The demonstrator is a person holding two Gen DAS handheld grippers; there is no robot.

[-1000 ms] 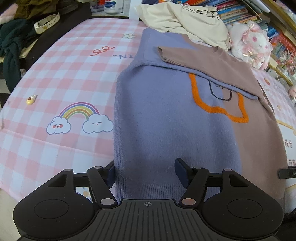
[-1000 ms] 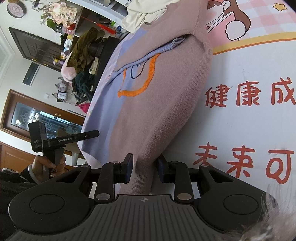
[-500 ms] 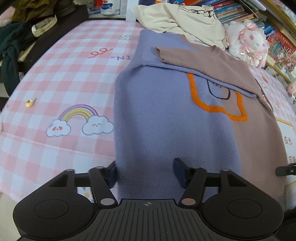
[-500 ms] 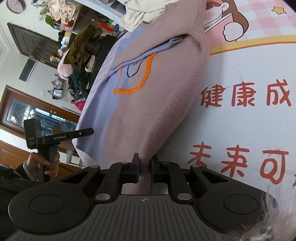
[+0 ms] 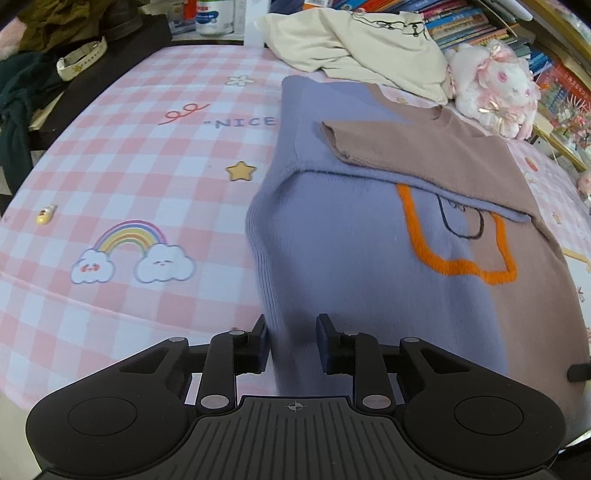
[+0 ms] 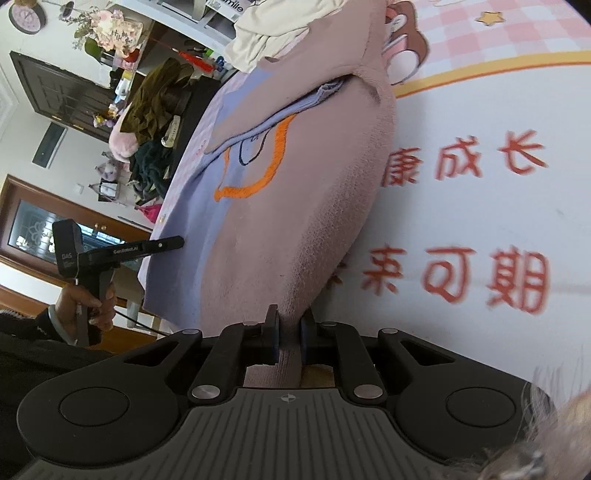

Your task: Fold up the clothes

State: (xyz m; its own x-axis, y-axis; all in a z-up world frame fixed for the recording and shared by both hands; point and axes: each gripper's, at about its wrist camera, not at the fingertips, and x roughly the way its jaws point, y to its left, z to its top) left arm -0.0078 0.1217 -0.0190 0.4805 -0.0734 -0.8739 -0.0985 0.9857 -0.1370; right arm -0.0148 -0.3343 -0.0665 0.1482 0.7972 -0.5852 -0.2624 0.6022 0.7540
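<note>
A knit sweater (image 5: 351, 258), lilac on the left and brown on the right with an orange outline, lies flat on the pink checked bedsheet (image 5: 147, 147), its sleeves folded across the chest. My left gripper (image 5: 291, 339) is at the near left hem. Its jaws are closing, with bunched lilac fabric between the pads. In the right wrist view my right gripper (image 6: 289, 332) is shut on the brown hem corner of the sweater (image 6: 266, 229). The left gripper (image 6: 162, 244), held by a hand (image 6: 85, 302), shows at the other hem corner.
A cream garment (image 5: 362, 40) is heaped at the sweater's far end, beside a white plush toy (image 5: 495, 85) and shelved books (image 5: 461, 14). Dark clothes (image 5: 18, 92) hang off the left side. A small yellow object (image 5: 46, 214) lies on the sheet.
The left jaws have narrowed around the lilac hem, gathering its edge inward. The right jaws have shut on the brown hem and shifted sideways with it.
</note>
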